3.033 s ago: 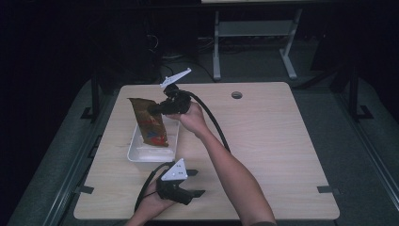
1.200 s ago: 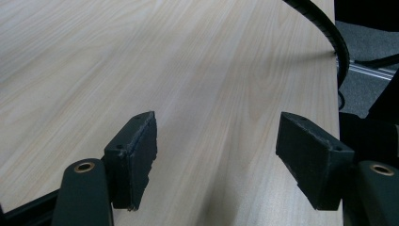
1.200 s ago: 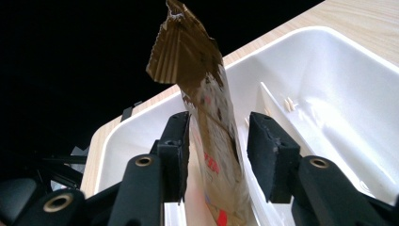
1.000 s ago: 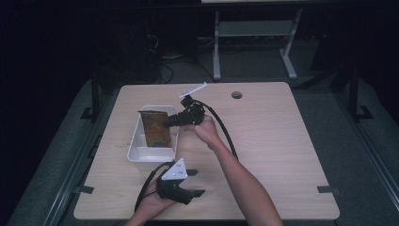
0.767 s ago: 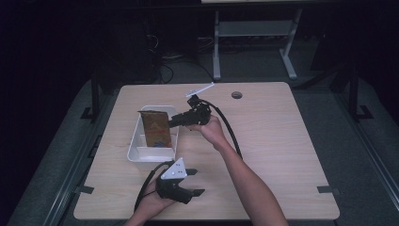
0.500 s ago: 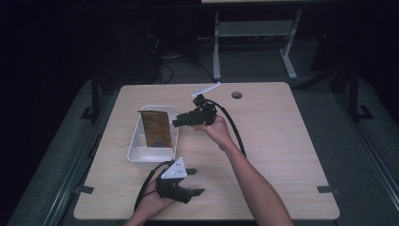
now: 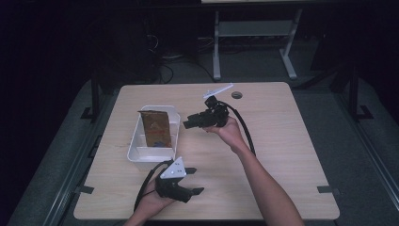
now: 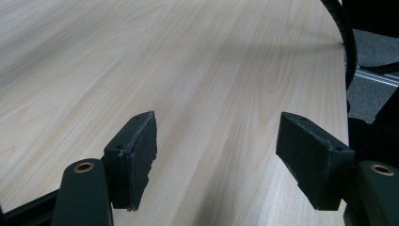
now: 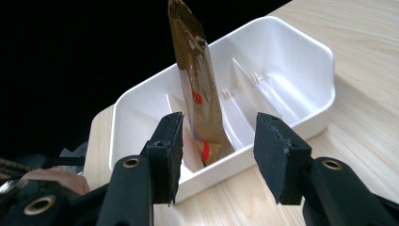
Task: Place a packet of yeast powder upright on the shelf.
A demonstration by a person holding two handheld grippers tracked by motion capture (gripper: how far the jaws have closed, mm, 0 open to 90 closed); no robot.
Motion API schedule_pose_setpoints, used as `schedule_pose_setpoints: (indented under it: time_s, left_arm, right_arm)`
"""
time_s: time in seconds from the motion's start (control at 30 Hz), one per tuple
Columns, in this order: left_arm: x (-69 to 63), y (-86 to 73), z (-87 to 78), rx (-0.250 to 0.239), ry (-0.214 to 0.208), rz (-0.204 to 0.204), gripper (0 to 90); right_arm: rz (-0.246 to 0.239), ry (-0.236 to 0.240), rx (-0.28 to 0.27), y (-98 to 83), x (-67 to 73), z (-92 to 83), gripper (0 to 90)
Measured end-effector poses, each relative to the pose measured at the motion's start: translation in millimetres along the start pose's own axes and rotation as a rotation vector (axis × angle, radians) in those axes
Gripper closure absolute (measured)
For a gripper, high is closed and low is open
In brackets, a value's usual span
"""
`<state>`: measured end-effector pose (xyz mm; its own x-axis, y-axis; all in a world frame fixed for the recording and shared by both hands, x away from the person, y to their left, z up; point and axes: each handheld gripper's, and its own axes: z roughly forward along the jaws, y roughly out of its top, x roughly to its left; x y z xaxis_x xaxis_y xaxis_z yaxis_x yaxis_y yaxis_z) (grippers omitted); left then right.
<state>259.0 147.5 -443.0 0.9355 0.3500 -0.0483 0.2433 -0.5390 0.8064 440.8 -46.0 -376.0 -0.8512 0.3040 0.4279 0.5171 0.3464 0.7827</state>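
With the brown pouch standing in the white bin, the right gripper, beside the bin, has just been opening, jaws empty; placement looks done. Next: retreat clear. Left gripper idles wide, near the bin.

a light wooden table with a round grommet hole, a metal stand behind it.

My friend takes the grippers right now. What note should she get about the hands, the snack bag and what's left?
Left gripper: open, holding nothing, resting near the table's front edge.
Right gripper: open, jaws just been opening, nothing between them, beside the white bin.
Brown snack bag: stands upright in the bin's middle compartment, free of both grippers.
Done: bag is in the bin.
Left: probably just draw the right gripper clear.
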Motion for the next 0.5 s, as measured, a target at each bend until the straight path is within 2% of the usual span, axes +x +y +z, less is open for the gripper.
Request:
schedule_pose_setpoints:
  time_s: [0.5]
  left_arm:
    - [1.9,-0.4,-0.5,-0.001,0.004,-0.004,28.9]
  right_arm:
    - [0.02,-0.004,-0.011,-20.5,-1.0,-28.6,48.6]
